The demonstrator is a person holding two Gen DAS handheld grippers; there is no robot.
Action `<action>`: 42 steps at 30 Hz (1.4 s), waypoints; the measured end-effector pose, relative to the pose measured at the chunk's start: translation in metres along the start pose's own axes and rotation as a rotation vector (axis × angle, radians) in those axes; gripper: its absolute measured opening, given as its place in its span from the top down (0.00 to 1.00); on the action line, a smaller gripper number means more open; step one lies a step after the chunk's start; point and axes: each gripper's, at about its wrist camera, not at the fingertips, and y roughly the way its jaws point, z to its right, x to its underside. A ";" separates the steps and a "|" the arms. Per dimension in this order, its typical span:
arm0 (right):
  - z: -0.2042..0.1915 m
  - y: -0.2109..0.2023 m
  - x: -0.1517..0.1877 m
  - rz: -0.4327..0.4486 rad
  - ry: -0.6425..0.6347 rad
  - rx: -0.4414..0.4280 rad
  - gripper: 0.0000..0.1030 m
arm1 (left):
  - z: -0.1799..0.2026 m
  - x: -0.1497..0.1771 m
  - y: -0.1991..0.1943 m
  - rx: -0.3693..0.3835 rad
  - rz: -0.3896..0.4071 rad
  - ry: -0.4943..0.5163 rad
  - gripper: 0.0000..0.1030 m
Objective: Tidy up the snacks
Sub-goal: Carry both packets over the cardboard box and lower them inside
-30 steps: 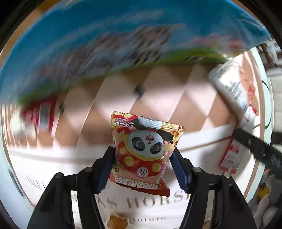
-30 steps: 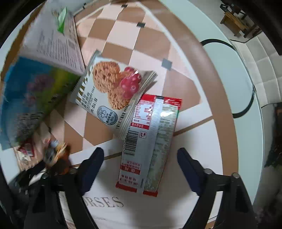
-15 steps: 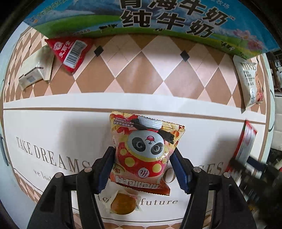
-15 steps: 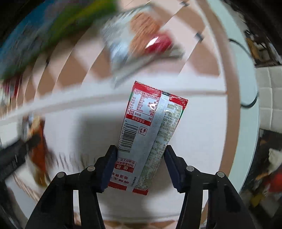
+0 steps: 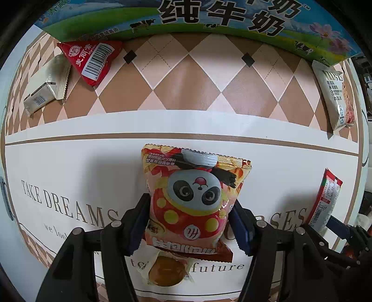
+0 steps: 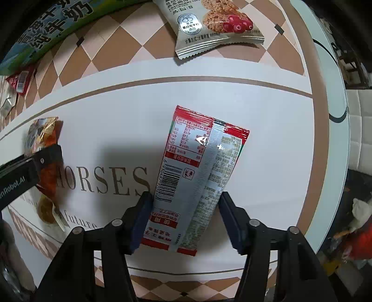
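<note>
A: Below the milk carton [image 5: 220, 21], over the white band of the table [image 5: 69, 151], the left gripper [image 5: 189, 223] has its fingers [image 5: 139, 220] pinched on the panda snack bag [image 5: 193, 197].

B: And the right gripper [image 6: 183, 220]?

A: Its fingers have just been opening around the red sachet [image 6: 197, 176]; the left pad touches, the right one looks slightly off. That sachet could slip out and land crooked.

B: Anything else?

A: 1 small wrapped cake [image 5: 166, 270] lies under the panda bag, farther from the carton. Lowering the bag there could pile them up or squash it.
</note>
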 end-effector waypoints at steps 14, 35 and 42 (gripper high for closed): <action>-0.017 -0.002 0.025 0.091 -0.035 0.018 0.55 | 0.007 0.000 -0.027 -0.002 0.003 0.022 0.48; -0.040 -0.137 0.044 0.342 -0.167 -0.111 0.56 | -0.019 -0.008 -0.175 0.148 0.233 0.015 0.49; -0.057 -0.204 -0.006 0.456 -0.153 -0.164 0.56 | -0.022 -0.050 -0.222 0.162 0.320 0.000 0.49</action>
